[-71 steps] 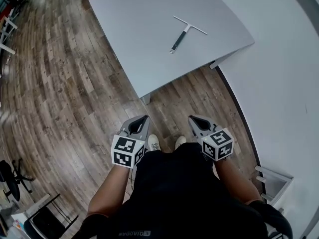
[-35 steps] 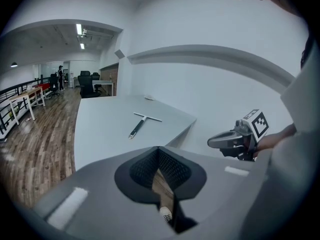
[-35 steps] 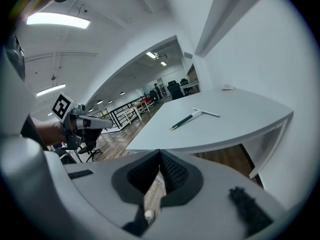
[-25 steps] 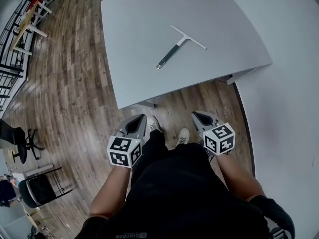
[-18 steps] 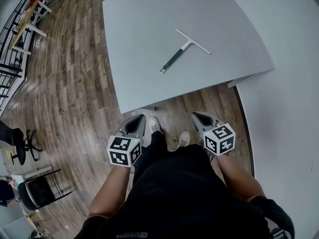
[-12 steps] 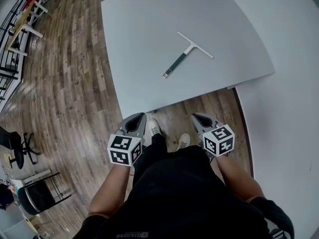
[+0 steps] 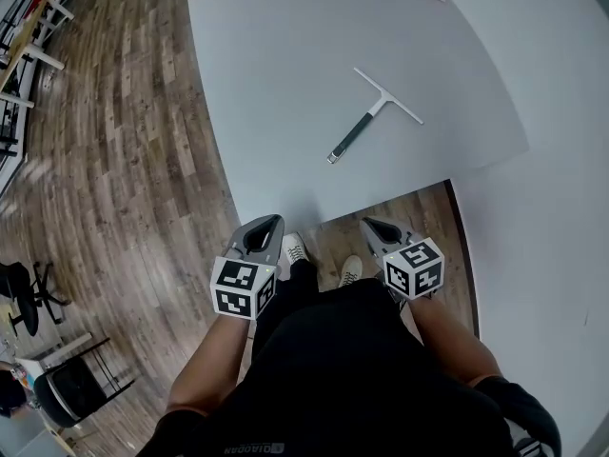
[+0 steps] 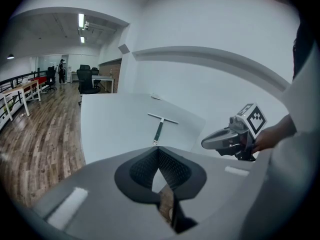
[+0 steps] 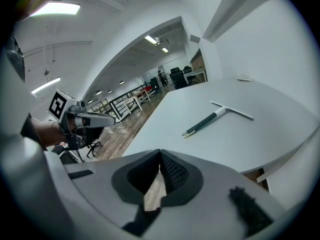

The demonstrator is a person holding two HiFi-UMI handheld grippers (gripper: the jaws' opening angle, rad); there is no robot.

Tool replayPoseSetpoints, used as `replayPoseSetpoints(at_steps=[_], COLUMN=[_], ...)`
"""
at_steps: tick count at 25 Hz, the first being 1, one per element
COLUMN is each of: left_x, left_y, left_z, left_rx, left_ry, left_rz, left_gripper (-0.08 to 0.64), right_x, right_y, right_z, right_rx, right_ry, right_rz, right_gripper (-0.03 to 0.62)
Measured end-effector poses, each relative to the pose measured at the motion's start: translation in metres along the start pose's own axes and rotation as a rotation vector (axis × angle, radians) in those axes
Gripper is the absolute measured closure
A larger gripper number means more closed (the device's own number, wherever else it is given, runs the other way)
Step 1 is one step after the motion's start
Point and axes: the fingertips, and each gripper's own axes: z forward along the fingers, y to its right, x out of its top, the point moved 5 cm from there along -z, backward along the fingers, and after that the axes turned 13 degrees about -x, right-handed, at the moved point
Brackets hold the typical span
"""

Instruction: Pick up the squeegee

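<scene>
The squeegee (image 7: 373, 115) lies on the tabletop (image 7: 285, 84), well ahead of the left tool (image 7: 266, 221) and the right tool (image 7: 369, 223); both are closed and empty.

An open-plan office: a wide grey table (image 7: 285, 84) stands on a wood-plank floor (image 7: 114, 160), black swivel chairs (image 8: 86, 79) sit at a far desk (image 8: 102, 78), strip lights (image 8: 81, 20) line the ceiling, and long rows of desks (image 9: 131, 100) run down the hall.

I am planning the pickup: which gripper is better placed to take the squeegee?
Probably the right. In the head view the squeegee lies on the table with its handle end nearer the right gripper than the left gripper. Both are shut and empty, so the difference is small.
</scene>
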Motion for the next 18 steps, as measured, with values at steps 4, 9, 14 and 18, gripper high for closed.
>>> replayPoseSetpoints(at_steps=[4,9,14,18], left_x=[0.004,0.007,0.014,0.020], left_y=[-0.031,-0.071,-0.103,-0.119], left_z=[-0.004,-0.012,-0.015,-0.011], left_rx=[-0.014,-0.050,-0.081,-0.102], left_ry=[0.009,0.023,0.054,0.069], left_rz=[-0.003,-0.015,-0.037,-0.018], left_gripper=[0.554,0.554,0.552,0.554], right_x=[0.016,0.036,0.048,0.058], right_y=[-0.013,-0.034,-0.034,-0.028], right_z=[0.025,0.052,0.073,0.079], right_rx=[-0.013,-0.024,-0.074,-0.115], right_ry=[-0.014,-0.041,-0.077,-0.077], right_rz=[-0.006,0.024,0.063,0.081], right_gripper=[0.586,0.586,0.586,0.586])
